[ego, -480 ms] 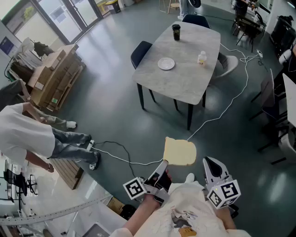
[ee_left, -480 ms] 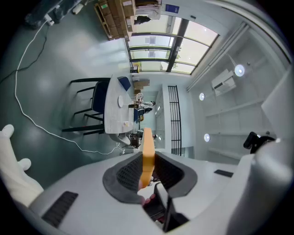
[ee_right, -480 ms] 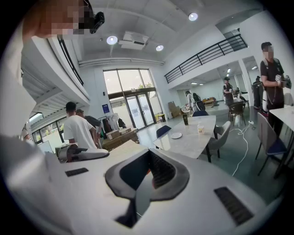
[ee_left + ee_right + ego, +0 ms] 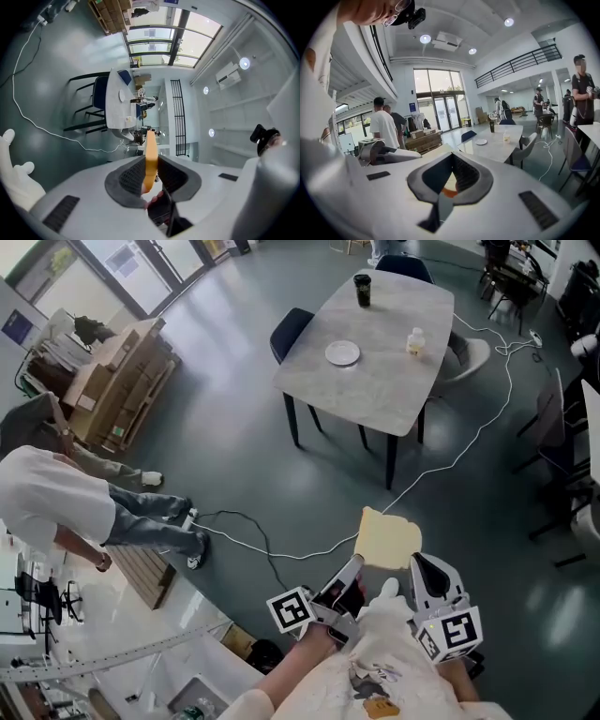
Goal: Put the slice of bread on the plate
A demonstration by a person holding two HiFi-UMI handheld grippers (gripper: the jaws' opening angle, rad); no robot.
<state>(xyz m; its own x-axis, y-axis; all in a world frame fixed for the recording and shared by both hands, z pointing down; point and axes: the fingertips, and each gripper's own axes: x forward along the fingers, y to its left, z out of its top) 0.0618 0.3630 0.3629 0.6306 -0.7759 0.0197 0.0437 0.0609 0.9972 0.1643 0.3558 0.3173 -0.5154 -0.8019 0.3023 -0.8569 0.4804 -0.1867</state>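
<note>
A pale yellow slice of bread (image 4: 388, 538) hangs over the grey floor, with my left gripper (image 4: 352, 570) shut on its near edge. In the left gripper view the bread (image 4: 151, 150) stands edge-on between the dark pads (image 4: 133, 174). My right gripper (image 4: 427, 570) is just right of the bread; its jaws meet at the tips (image 4: 451, 157) with nothing held. The white plate (image 4: 342, 353) lies on the grey table (image 4: 394, 399) far ahead, and it also shows small as the plate (image 4: 481, 141) in the right gripper view.
A dark cup (image 4: 362, 290) and a small bottle (image 4: 413, 341) stand on the table. Blue chairs (image 4: 289, 329) flank it. A white cable (image 4: 441, 470) runs across the floor. A person in a white shirt (image 4: 52, 507) and stacked cardboard boxes (image 4: 117, 381) are at left.
The left gripper and the bread have shifted right, closer to the right gripper. The table and plate sit slightly further right in the head view.
</note>
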